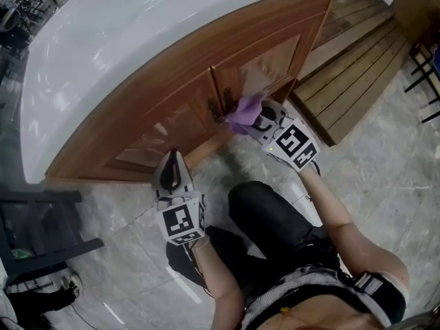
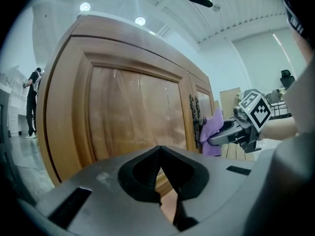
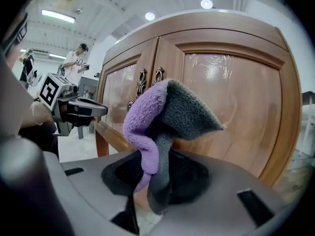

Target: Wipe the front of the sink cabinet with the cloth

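Grey marbled floor with a wooden sink cabinet standing on it

In the head view the sink cabinet stands on the floor from 9 to 1 o'clock, its curved base meeting the tiles. At 2 o'clock a wooden slatted platform lies flat on the floor just beside the cabinet's right end. At 8 o'clock a dark metal frame stands near the cabinet's left end. A person's dark-trousered leg is low over the floor at 6 o'clock. Thin black furniture legs stand at 3 o'clock.
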{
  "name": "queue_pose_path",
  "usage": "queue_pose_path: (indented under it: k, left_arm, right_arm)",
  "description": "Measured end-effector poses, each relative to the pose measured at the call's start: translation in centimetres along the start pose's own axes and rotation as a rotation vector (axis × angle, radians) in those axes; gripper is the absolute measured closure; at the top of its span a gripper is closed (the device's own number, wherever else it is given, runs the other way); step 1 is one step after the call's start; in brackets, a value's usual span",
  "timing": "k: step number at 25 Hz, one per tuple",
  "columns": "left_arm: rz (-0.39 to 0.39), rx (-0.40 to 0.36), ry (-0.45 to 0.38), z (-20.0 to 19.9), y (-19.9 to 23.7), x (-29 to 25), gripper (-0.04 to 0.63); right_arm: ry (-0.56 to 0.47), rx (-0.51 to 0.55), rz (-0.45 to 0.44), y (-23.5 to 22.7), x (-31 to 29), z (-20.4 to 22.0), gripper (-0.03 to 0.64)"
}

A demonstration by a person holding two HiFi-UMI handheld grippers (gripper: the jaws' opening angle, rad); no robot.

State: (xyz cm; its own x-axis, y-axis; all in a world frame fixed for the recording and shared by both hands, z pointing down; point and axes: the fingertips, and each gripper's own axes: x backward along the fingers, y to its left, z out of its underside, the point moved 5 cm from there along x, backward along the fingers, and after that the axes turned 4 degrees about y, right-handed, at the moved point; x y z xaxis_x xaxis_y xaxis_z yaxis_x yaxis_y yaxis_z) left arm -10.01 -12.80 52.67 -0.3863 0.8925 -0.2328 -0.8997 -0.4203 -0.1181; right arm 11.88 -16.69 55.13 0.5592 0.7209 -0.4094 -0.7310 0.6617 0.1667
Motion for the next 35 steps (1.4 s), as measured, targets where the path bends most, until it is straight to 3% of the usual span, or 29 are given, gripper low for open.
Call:
queue_pose_path:
  k: [18,24,30,35]
  left_arm:
    - [0.004,0.003,-0.002,0.0,-0.1,0.1,0.589]
    - [0.010,-0.006,-0.003,-0.1,-0.3,0.0,0.589]
    - [0.063,-0.014,-0.008,-0.1,-1.9,-0.7,0.589]
    - [0.137,0.053,-0.002,0.1,-3.8,-1.9,0.589]
  right_arm:
    - [0.015,0.016,0.016,-0.3,0.1,0.0,0.443]
    - [0.060,0.022,0.095,-3.0,0.6,1.3,0.443]
    - [0.061,-0.011,0.102,-4.8,1.1,2.0,0.443]
    - [0.078,0.001,0.118,-5.6,1.5,2.3,0.443]
